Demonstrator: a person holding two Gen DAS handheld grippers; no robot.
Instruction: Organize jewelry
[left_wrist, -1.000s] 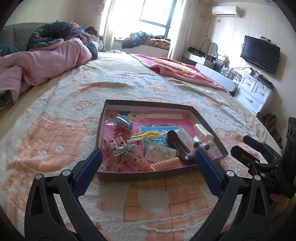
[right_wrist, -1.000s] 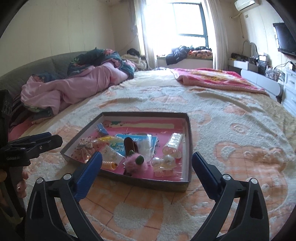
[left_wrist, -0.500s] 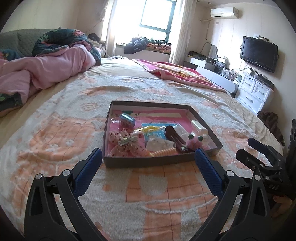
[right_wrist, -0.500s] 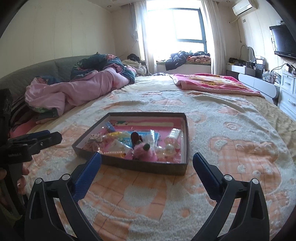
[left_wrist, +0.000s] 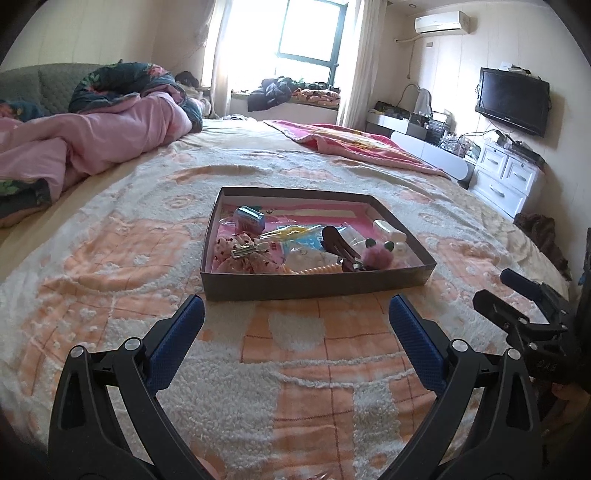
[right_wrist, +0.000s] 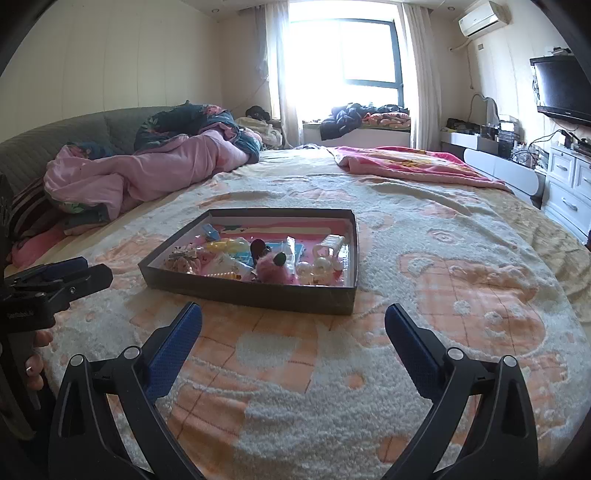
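Observation:
A shallow grey box (left_wrist: 314, 284) with a pink lining lies on the bed and holds several hair clips, ties and jewelry pieces. Among them are a pink pom-pom (left_wrist: 373, 256), a dark clip (left_wrist: 336, 242), an orange coil tie (left_wrist: 317, 269) and pearl pieces (right_wrist: 317, 266). It also shows in the right wrist view (right_wrist: 258, 291). My left gripper (left_wrist: 295, 325) is open and empty, just in front of the box. My right gripper (right_wrist: 293, 328) is open and empty, a little nearer than the box. Each gripper shows at the edge of the other's view.
The bed has a cream and orange fleece cover (left_wrist: 295, 369). A pink quilt (left_wrist: 92, 144) is heaped at the back left, a red blanket (left_wrist: 354, 144) at the back right. White drawers (left_wrist: 506, 177) and a wall TV (left_wrist: 511, 101) stand to the right.
Both grippers have drawn back and lowered, so the box looks farther away and flatter. Both stay open and empty. The box contents have not moved.

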